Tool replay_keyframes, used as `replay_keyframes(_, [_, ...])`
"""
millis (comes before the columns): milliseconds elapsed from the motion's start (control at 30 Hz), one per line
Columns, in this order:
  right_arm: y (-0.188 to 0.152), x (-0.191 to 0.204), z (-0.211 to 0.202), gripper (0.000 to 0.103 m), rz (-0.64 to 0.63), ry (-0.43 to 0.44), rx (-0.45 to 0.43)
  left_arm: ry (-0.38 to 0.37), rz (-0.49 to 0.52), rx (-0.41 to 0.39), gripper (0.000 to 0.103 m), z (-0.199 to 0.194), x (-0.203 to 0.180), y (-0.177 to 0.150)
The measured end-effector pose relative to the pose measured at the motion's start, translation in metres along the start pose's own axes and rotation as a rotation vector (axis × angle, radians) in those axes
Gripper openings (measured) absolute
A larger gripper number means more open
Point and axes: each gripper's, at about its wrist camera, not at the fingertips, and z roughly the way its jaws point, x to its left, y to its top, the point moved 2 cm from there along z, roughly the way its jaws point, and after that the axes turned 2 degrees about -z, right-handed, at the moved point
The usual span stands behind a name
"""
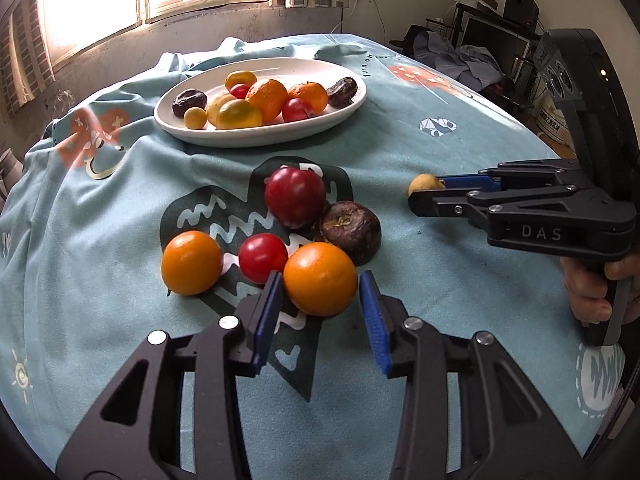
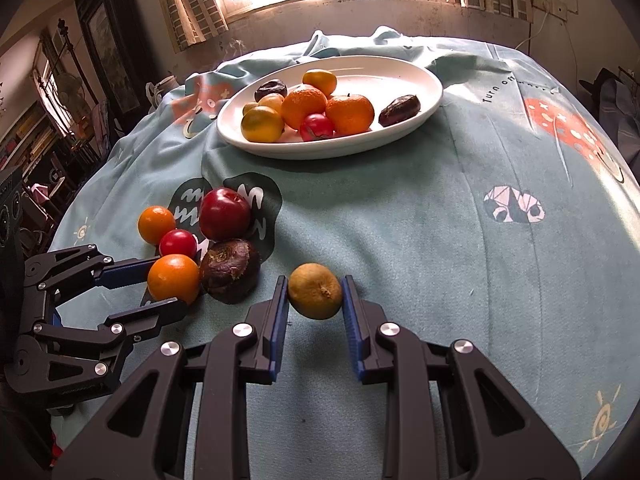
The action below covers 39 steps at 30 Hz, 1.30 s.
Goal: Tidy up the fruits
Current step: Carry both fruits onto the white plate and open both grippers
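Left gripper (image 1: 320, 292): jaws apart around an orange (image 1: 320, 278) at the near edge of a loose fruit cluster; the left pad looks to touch the skin, the right pad stands just off it.
Orange: round, firm, probably light; best held across its widest middle, since the smooth peel could slip.
Crowding: a small red tomato (image 1: 263, 258) sits just beside the left pad, and a dark wrinkled fruit (image 1: 351, 227) rests just behind the orange; either may roll if nudged.
Other loose fruit: a second orange (image 1: 191, 262) to the left, a red plum (image 1: 295, 197) behind.
Plate (image 1: 224, 136): white, oval, already heaped with fruit, well beyond the cluster.
Right gripper (image 2: 315, 294): clamped on a small yellow-brown fruit (image 2: 315, 290), held at its sides above the cloth-covered desk (image 2: 440, 260).
Yellow-brown fruit: dull, dry skin, likely light.
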Motion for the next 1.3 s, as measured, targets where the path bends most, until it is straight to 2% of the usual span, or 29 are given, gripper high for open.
replay_keyframes(233, [0.0,-0.001,-0.001,0.027,0.003,-0.001,-0.001,0.033,-0.016,0.022,0.039,0.011,0.001,0.002])
replay_keyframes(600, [0.001,0.001,-0.003,0.027,-0.003,0.014,-0.011,0.015,-0.026,0.018,0.038,0.007,0.002,0.0])
replay_keyframes(667, [0.001,0.003,-0.004,0.027,-0.008,0.029,-0.023,-0.005,-0.034,0.008,0.038,0.001,0.002,-0.001])
replay_keyframes(767, [-0.002,0.006,-0.008,0.027,-0.022,0.058,-0.044,-0.076,-0.074,-0.01,0.038,-0.013,0.004,-0.007])
replay_keyframes(867, [-0.002,0.01,-0.017,0.027,-0.021,0.13,-0.069,-0.133,-0.098,-0.038,0.038,-0.029,0.007,-0.009])
replay_keyframes(967, [0.009,0.015,-0.031,0.027,-0.014,0.176,-0.136,-0.137,-0.083,-0.057,0.038,-0.038,0.012,0.007])
replay_keyframes(1100, [0.04,0.007,-0.038,0.027,0.041,0.154,-0.244,-0.084,-0.083,-0.1,0.038,-0.041,0.031,0.049])
replay_keyframes(1233, [0.079,-0.007,-0.021,0.027,0.077,0.143,-0.314,-0.052,-0.125,-0.134,0.038,-0.024,0.055,0.098])
replay_keyframes(1300, [0.096,-0.017,-0.006,0.027,0.101,0.132,-0.33,-0.012,-0.128,-0.141,0.038,-0.009,0.066,0.118])
